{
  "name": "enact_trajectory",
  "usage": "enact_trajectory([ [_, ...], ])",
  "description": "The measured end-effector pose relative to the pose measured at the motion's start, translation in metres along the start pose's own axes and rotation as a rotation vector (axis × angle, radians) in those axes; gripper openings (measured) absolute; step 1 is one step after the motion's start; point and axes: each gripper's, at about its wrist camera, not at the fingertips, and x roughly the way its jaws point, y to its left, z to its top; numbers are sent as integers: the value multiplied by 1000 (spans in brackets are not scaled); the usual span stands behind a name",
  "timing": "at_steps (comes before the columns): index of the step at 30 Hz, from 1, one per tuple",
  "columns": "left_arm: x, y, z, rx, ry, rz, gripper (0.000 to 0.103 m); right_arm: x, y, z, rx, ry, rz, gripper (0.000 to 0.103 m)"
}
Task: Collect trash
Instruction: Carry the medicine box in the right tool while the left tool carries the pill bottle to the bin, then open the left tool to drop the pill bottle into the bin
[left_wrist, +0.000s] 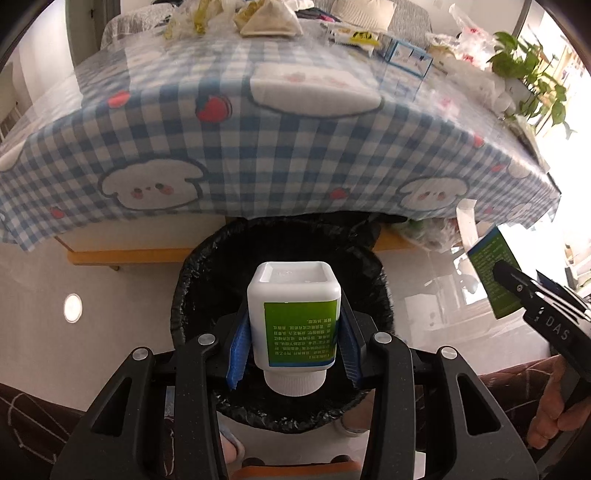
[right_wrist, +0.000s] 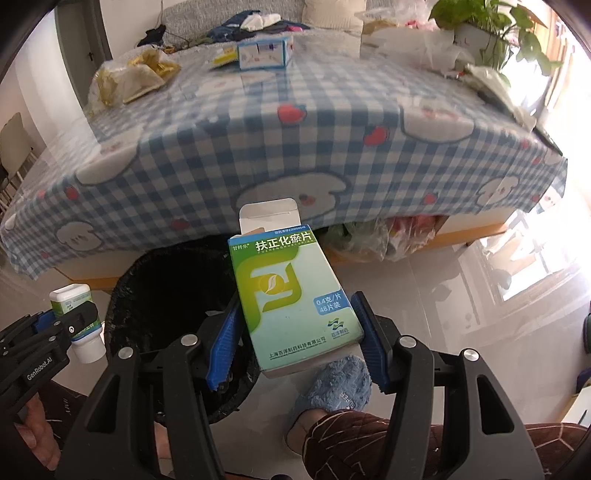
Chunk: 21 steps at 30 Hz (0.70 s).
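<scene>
One bottle (left_wrist: 293, 317), one box (right_wrist: 293, 295), one bin (left_wrist: 207, 273).

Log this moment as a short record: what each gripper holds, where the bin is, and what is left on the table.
left gripper: shut on the white bottle, cap toward the camera, over the bin
right gripper: shut on the green box, top flap open
bin: black liner, on the floor in front of the table, below the bottle
table: blue checked cloth
left on table: blue and white carton, crumpled wrappers
plant: far right corner
</scene>
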Motion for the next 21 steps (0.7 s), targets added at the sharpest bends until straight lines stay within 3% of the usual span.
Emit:
enact_trajectory([
  [10, 43, 2, -8, -15, 47, 11, 40, 29, 3, -3, 16, 44, 14, 56],
  [21, 89, -9, -13, -1, 95, 36, 40, 53, 3, -5, 18, 73, -35, 55],
])
